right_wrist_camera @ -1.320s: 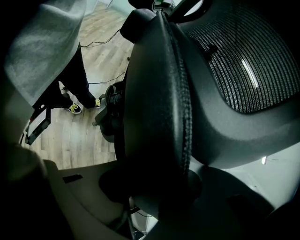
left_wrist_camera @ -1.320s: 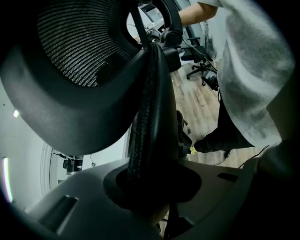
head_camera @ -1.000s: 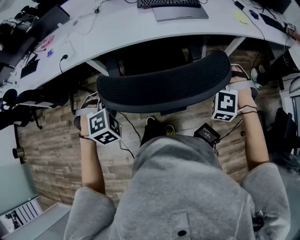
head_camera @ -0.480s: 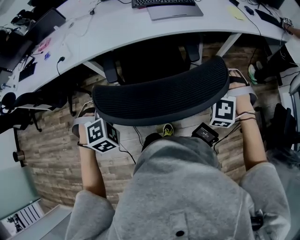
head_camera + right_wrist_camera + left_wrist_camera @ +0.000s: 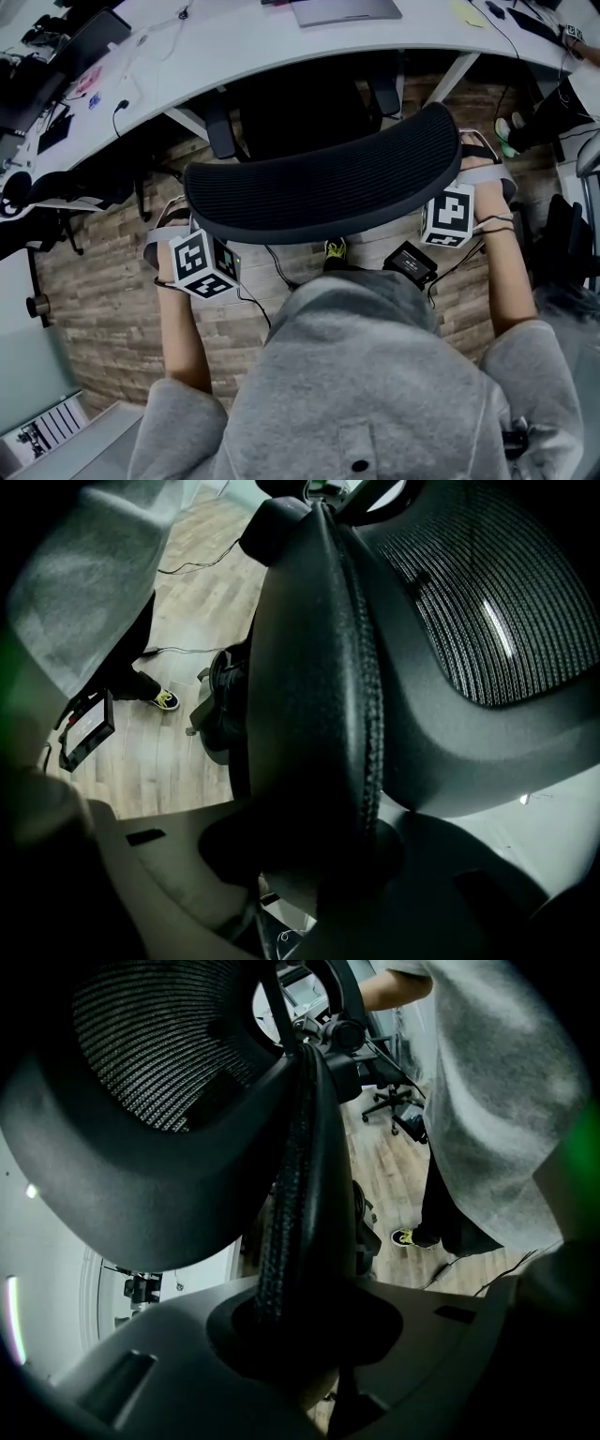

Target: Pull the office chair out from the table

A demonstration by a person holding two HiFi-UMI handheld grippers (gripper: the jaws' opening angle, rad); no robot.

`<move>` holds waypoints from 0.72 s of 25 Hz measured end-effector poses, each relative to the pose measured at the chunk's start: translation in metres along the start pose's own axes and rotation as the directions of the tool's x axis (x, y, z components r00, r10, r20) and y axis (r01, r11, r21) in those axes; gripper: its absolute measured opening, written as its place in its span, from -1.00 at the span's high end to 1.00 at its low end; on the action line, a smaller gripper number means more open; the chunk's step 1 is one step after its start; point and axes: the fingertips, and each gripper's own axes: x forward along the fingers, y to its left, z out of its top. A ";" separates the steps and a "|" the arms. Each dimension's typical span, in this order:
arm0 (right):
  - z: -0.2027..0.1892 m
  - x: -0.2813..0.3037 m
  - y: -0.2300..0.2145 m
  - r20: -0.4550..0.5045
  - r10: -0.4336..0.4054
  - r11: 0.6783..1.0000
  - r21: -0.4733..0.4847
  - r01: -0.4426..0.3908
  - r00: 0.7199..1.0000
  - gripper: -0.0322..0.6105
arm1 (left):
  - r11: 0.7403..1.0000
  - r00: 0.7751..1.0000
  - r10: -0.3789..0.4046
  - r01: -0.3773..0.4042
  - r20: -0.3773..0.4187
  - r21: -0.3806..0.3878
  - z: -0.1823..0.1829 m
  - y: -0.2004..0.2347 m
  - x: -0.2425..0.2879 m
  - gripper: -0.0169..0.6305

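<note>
The office chair's black mesh backrest (image 5: 323,183) curves across the middle of the head view, with its seat (image 5: 300,103) still partly under the white curved table (image 5: 234,47). My left gripper (image 5: 300,1335) is shut on the backrest's left edge (image 5: 305,1176); its marker cube (image 5: 202,265) shows below that end. On the opposite side, the right gripper (image 5: 300,855) is shut on the right edge (image 5: 319,667), marker cube (image 5: 448,216) beside it. In the head view the backrest hides both pairs of jaws.
A laptop (image 5: 342,9) lies on the table at the far edge. Dark chairs and gear (image 5: 56,187) crowd the left, and a black bag (image 5: 562,253) stands at the right. Cables run over the wood plank floor (image 5: 103,281). A small black device (image 5: 411,264) hangs at my waist.
The backrest and both grippers have come back toward me, away from the table. The gap between the table edge and the backrest has widened. Both grips are unchanged.
</note>
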 end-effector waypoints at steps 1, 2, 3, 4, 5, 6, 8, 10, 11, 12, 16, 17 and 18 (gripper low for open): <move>-0.001 -0.004 0.003 0.000 -0.001 1.000 0.000 0.001 1.000 0.52 | 1.000 1.000 0.000 0.000 0.000 -0.001 0.001 -0.004 -0.003 0.66; -0.001 -0.008 0.006 0.000 -0.002 1.000 0.000 0.002 1.000 0.52 | 1.000 1.000 0.000 0.000 -0.001 -0.002 0.002 -0.009 -0.006 0.66; -0.002 -0.012 0.010 0.002 -0.003 1.000 0.000 0.003 1.000 0.52 | 1.000 1.000 0.000 0.000 -0.001 -0.003 0.004 -0.014 -0.009 0.66; -0.004 -0.016 0.015 0.004 -0.003 1.000 0.000 0.003 1.000 0.52 | 1.000 1.000 0.001 -0.001 -0.002 -0.002 0.006 -0.019 -0.013 0.66; -0.006 -0.021 0.019 0.005 -0.004 1.000 0.000 0.004 1.000 0.52 | 1.000 1.000 0.004 -0.004 0.000 -0.002 0.009 -0.023 -0.016 0.66; -0.008 -0.025 0.023 0.006 -0.005 1.000 -0.001 0.005 1.000 0.52 | 1.000 1.000 0.008 -0.008 0.002 -0.003 0.012 -0.028 -0.019 0.66; -0.013 -0.033 0.029 0.005 -0.008 1.000 -0.005 0.008 1.000 0.52 | 1.000 1.000 0.020 -0.020 0.004 -0.005 0.018 -0.035 -0.025 0.66; -0.014 -0.040 0.037 0.003 -0.007 1.000 -0.003 0.007 1.000 0.52 | 1.000 1.000 0.023 -0.023 0.003 -0.004 0.019 -0.044 -0.030 0.65; -0.013 -0.044 0.044 0.003 -0.005 1.000 -0.001 0.005 1.000 0.52 | 1.000 1.000 0.021 -0.021 0.004 -0.005 0.019 -0.052 -0.033 0.65; -0.012 -0.048 0.051 0.001 -0.004 1.000 0.001 0.004 1.000 0.52 | 1.000 1.000 0.019 -0.019 0.006 -0.005 0.019 -0.058 -0.036 0.65; -0.014 -0.053 0.078 -0.002 0.021 1.000 0.004 -0.021 1.000 0.52 | 1.000 1.000 0.018 -0.017 0.008 -0.008 0.017 -0.077 -0.042 0.65; -0.012 -0.057 0.082 0.000 0.022 1.000 -0.002 -0.022 1.000 0.52 | 1.000 1.000 0.014 -0.014 0.005 -0.008 0.016 -0.082 -0.045 0.65; -0.010 -0.063 0.082 0.001 0.016 1.000 -0.008 -0.016 1.000 0.52 | 1.000 1.000 0.011 -0.011 0.003 -0.009 0.016 -0.088 -0.049 0.65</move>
